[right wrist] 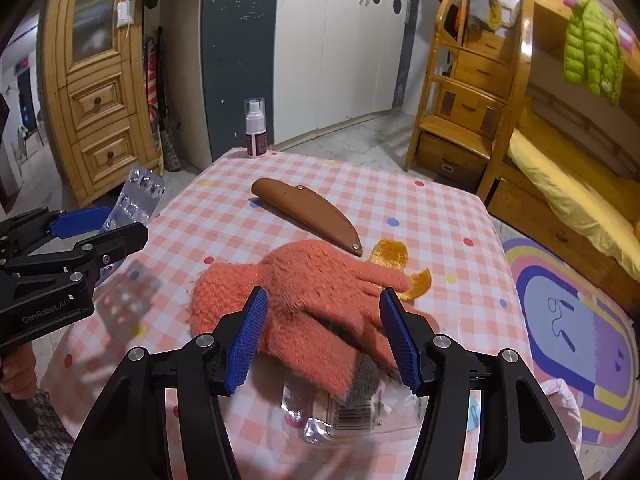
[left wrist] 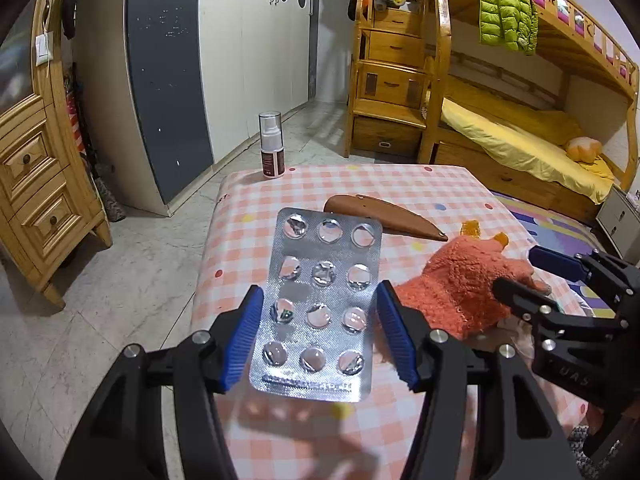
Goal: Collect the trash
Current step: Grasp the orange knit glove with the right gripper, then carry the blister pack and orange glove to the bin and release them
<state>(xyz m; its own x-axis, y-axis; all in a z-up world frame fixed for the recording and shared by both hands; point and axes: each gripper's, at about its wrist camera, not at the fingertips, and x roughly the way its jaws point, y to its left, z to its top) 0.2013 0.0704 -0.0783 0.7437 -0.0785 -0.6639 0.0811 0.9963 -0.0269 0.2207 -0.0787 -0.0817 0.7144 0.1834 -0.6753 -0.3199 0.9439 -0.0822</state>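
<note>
The left hand-held gripper (left wrist: 320, 336) holds an empty blister pack (left wrist: 320, 312) between its blue pads, lifted clear of the desk (left wrist: 400, 184); its shadow falls on the checked cloth below. In the left wrist view the pack's long axis runs away from the camera along the fingers. In the right wrist view the same blister pack (right wrist: 138, 200) sits past the desk's left edge, over the floor, tilted up.

The right hand-held gripper (right wrist: 322, 336) stands wide, nothing between its pads, hovering over an orange glove (right wrist: 304, 300). The glove lies near the middle of the desk, its fingers pointing right toward orange peel (right wrist: 394, 258), which touches the fingertips. Only the right wrist view shows a crumpled clear wrapper (right wrist: 356, 416) with a barcode, tucked under the near side of the glove.

Beyond the glove a brown sheath (right wrist: 308, 214) lies diagonally, its tip close to the peel. A spray bottle (right wrist: 255, 128) stands upright at the far left corner of the desk. Left of the glove the cloth lies bare out to the desk's edge.
</note>
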